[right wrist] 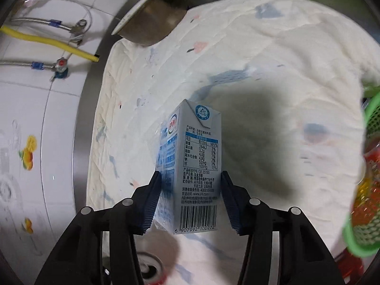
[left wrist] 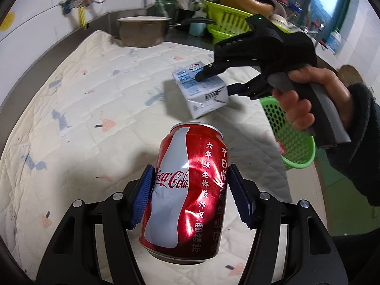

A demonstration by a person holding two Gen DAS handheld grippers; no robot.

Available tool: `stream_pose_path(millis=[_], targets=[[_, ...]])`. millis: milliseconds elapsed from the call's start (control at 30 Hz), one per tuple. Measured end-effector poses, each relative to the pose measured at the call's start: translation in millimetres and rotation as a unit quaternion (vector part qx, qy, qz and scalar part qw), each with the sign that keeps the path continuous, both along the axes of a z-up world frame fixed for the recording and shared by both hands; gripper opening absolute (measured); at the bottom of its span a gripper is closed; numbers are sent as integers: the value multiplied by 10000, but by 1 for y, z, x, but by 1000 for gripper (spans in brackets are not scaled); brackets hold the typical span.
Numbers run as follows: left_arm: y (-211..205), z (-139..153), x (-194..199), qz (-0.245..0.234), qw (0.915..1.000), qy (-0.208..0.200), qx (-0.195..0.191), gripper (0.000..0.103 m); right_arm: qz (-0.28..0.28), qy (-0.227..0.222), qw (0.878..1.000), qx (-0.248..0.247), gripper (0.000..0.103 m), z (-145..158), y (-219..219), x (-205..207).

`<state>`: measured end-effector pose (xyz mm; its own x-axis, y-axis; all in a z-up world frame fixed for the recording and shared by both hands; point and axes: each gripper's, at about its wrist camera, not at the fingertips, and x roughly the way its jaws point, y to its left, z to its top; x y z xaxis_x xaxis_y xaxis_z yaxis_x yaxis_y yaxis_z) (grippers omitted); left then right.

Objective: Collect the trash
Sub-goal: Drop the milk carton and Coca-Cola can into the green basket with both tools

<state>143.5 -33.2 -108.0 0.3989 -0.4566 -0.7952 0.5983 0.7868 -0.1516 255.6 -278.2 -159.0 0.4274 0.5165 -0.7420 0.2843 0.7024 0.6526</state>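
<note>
A dented red cola can (left wrist: pixel 187 190) stands between the blue pads of my left gripper (left wrist: pixel 190 169), which is shut on its sides above the quilted white cloth (left wrist: pixel 95 99). The can's top (right wrist: pixel 148 268) shows at the bottom edge of the right wrist view. A white and blue milk carton (right wrist: pixel 199 166) sits between the pads of my right gripper (right wrist: pixel 190 173), both pads touching it. In the left wrist view that carton (left wrist: pixel 201 90) hangs clear of the cloth, tilted, in the right gripper (left wrist: pixel 213 84), with a person's hand (left wrist: pixel 299 99) on the grip.
A green mesh basket (left wrist: pixel 292 140) with colourful wrappers inside stands at the cloth's right edge, seen also as the basket (right wrist: pixel 370 142) at far right. A metal pot (left wrist: pixel 142 30) sits at the back, beside a green dish rack (left wrist: pixel 225 21). The tiled wall with hoses (right wrist: pixel 47 40) lies left.
</note>
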Motion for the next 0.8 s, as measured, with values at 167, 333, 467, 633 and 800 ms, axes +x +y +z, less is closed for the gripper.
stream_pose_path(millis=[167, 333, 467, 633, 800], targets=[[-11, -1, -6, -36, 9999, 106, -38, 62, -31, -157, 9999, 48, 46, 7, -11, -17], [-24, 5, -9, -144, 9998, 94, -40, 62, 54, -455, 9988, -146, 42, 28, -22, -50], [-41, 6, -12, -242, 9996, 109, -17, 62, -22, -474, 9987, -192, 42, 27, -43, -74], [-59, 6, -16, -338, 9992, 180, -55, 62, -127, -660, 9975, -227, 42, 29, -70, -108], [-92, 10, -22, -588, 9979, 224, -144, 62, -376, -821, 9921, -876, 42, 38, -108, -151]])
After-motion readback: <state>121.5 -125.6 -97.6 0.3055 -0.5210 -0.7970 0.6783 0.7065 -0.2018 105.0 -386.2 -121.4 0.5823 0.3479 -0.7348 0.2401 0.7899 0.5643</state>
